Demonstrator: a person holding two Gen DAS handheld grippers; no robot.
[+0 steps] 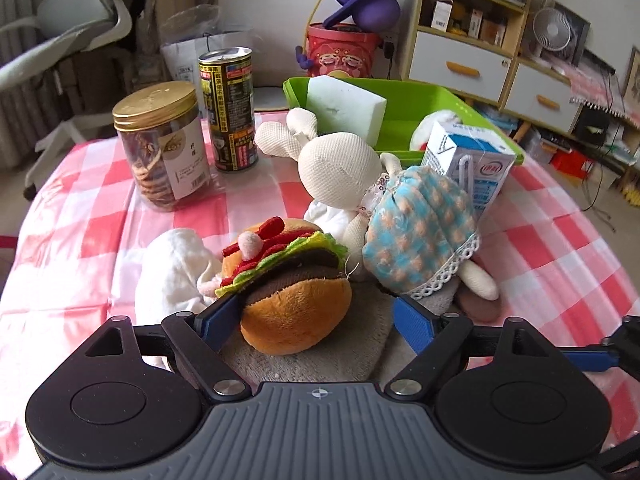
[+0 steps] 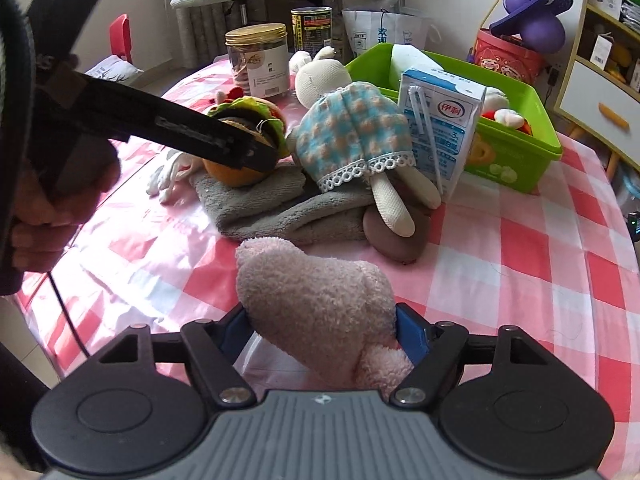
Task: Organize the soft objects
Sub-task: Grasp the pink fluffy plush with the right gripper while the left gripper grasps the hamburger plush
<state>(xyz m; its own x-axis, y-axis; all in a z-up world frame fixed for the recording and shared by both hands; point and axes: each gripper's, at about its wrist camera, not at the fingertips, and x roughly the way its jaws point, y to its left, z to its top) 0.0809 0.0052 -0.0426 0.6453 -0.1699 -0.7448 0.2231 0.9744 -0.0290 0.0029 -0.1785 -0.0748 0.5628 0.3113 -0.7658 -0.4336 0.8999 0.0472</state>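
Fuzzy and pale pink, a plush toy [image 2: 320, 312] sits squeezed between the blue pads of the right gripper [image 2: 326, 330], above the glossy pink-and-white checked tablecloth [image 2: 520, 264]. Beyond it, the left gripper [image 1: 316, 318] stands wide around a round plush hamburger [image 1: 288, 284] with felt lettuce; its left pad touches the bun, the right one stands apart. That burger rests on a nubby grey towel [image 2: 260, 204], beside a knitted cream rabbit doll [image 1: 360, 184] in a checked, lace-trimmed dress, which leans against a milk carton [image 1: 468, 164]. Behind them a glossy green plastic bin [image 1: 420, 112] holds a white foam block [image 1: 344, 106].
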